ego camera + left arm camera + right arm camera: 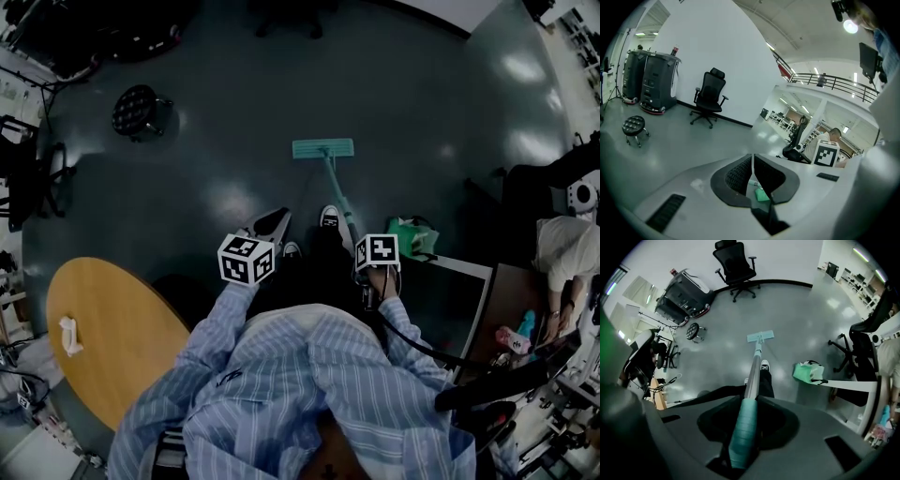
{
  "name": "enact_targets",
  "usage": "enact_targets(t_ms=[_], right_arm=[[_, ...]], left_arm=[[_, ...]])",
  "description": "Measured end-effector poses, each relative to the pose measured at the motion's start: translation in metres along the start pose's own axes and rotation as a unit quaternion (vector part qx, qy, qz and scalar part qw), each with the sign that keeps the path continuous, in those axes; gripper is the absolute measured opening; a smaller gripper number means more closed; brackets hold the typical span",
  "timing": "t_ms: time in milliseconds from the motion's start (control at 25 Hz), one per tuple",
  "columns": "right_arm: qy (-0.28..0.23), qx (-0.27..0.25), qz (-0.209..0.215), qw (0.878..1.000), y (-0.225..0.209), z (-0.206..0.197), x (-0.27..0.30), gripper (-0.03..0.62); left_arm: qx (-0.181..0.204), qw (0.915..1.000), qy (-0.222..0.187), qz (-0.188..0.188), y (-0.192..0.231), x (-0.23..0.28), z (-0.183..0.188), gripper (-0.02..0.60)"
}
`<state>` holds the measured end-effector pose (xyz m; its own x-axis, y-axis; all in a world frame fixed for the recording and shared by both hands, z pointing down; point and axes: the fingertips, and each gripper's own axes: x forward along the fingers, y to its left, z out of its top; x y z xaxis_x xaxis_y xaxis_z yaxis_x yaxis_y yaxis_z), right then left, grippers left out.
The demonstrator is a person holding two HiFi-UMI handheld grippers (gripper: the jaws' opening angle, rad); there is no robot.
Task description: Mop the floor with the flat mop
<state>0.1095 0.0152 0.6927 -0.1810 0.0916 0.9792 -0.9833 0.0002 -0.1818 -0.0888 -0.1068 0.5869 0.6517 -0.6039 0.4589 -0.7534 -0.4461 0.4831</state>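
The flat mop has a teal head (322,148) lying flat on the dark floor ahead of the person's shoes. Its metal handle (339,197) slopes back to my right gripper (360,270). In the right gripper view the teal grip (743,430) lies between the jaws, which are shut on it, and the mop head (760,337) shows far down the pole. My left gripper (277,218) hangs left of the handle, apart from it. Its jaws are shut with nothing held (752,169).
A round wooden table (103,328) stands at the near left. A black stool (139,111) is at the far left, an office chair (737,269) by the wall. A green bag (412,236) and a white desk (459,281) sit right, near a seated person (565,251).
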Motion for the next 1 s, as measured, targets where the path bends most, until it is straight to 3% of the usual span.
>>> enact_targets(t_ms=[360, 1000], right_arm=[[-0.005, 0.002, 0.01, 1.0, 0.003, 0.092, 0.006, 0.117], [-0.009, -0.039, 0.011, 0.999, -0.009, 0.315, 0.004, 0.117]], left_arm=[[-0.02, 0.9996, -0.008, 0.02, 0.02, 0.025, 0.032, 0.02], [-0.078, 0.9913, -0.045, 0.096, 0.053, 0.089, 0.094, 0.02]])
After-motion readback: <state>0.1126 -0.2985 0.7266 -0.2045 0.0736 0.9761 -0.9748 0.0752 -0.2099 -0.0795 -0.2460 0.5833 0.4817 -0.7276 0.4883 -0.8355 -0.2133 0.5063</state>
